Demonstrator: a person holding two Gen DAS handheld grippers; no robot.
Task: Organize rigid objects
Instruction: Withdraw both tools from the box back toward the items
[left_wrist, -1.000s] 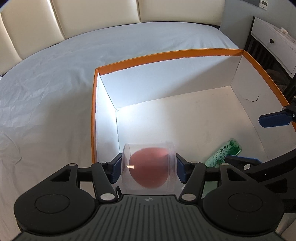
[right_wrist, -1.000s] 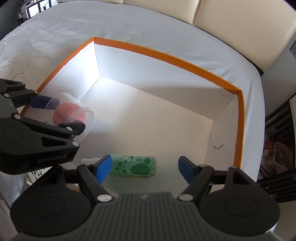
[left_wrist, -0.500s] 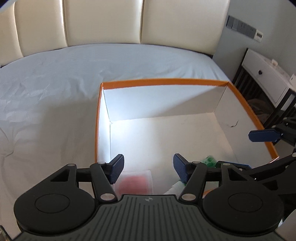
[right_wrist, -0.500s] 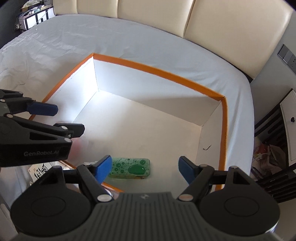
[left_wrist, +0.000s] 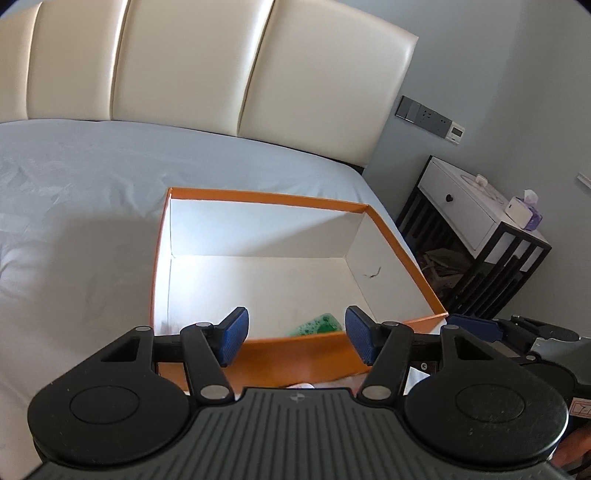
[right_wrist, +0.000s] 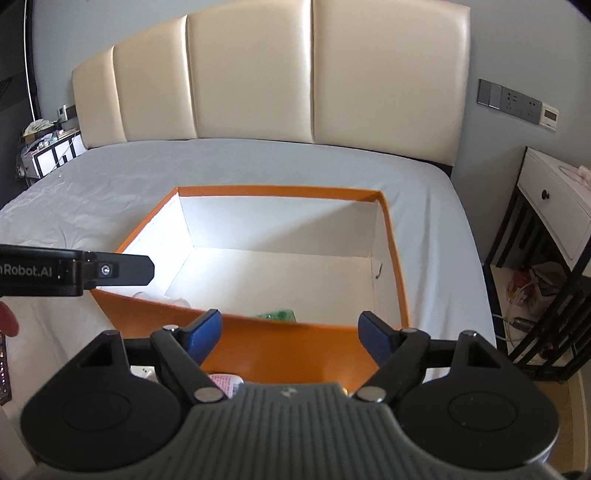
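Note:
An orange box (left_wrist: 266, 195) with a white inside lies on the bed. In it, just past the near wall, a green bubbly block (left_wrist: 317, 324) (right_wrist: 277, 315) shows in part. The rim of a clear cup (right_wrist: 162, 297) peeks over the wall at the near left corner. My left gripper (left_wrist: 297, 338) hangs open and empty before the near wall. My right gripper (right_wrist: 290, 332) is likewise outside the box, its jaws opening with nothing between them. One of the left gripper's fingers (right_wrist: 110, 271) reaches in from the left.
The box (right_wrist: 277, 191) sits near the bed's right edge. A white nightstand (left_wrist: 465, 210) (right_wrist: 554, 206) on a black frame stands to the right. A cream headboard (left_wrist: 184, 74) is behind. A small pink-labelled item (right_wrist: 225, 382) lies under my right gripper.
The left gripper let go of the clear cup with the red ball, which stays in the box. Both grippers drew back out of the box, rose and tilted up.

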